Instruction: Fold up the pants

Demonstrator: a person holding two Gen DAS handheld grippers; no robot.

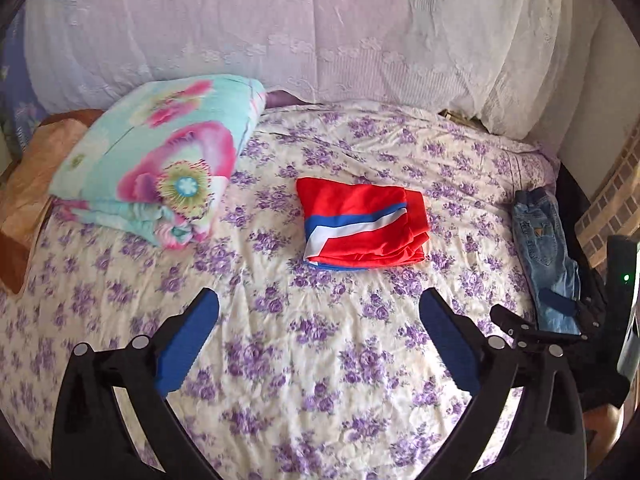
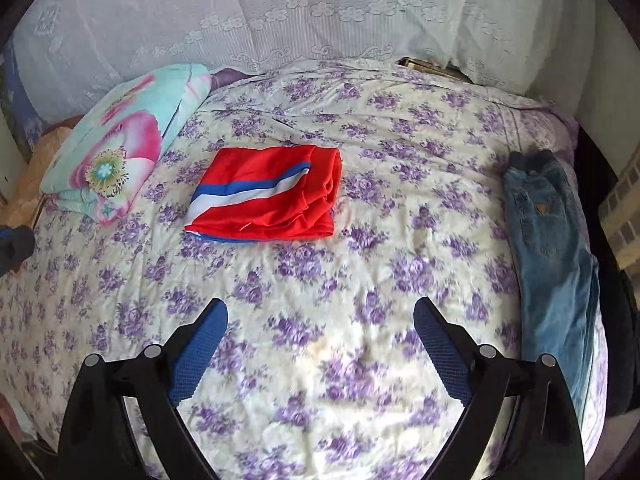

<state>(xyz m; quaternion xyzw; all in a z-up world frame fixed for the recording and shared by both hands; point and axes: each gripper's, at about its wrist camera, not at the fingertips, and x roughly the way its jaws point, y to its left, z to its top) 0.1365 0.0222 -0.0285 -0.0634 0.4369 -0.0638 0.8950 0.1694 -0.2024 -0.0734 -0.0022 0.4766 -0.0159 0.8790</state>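
Red pants [image 1: 362,224] with a blue and white stripe lie folded into a compact rectangle in the middle of the bed; the right wrist view shows the same red pants [image 2: 268,196]. My left gripper [image 1: 320,306] hangs open above the sheet, well in front of them, with nothing between its blue pads. My right gripper [image 2: 320,312] is open too, also short of the folded pants and empty. Part of the right gripper [image 1: 532,326] shows at the right of the left wrist view, over the jeans.
Blue jeans [image 2: 552,248] lie stretched out along the bed's right edge. A folded floral blanket [image 1: 148,160] sits at the back left beside an orange-brown cushion [image 1: 24,200]. A white lace cover [image 1: 320,32] drapes over the pillows behind. The floral sheet [image 2: 320,280] lies wrinkled.
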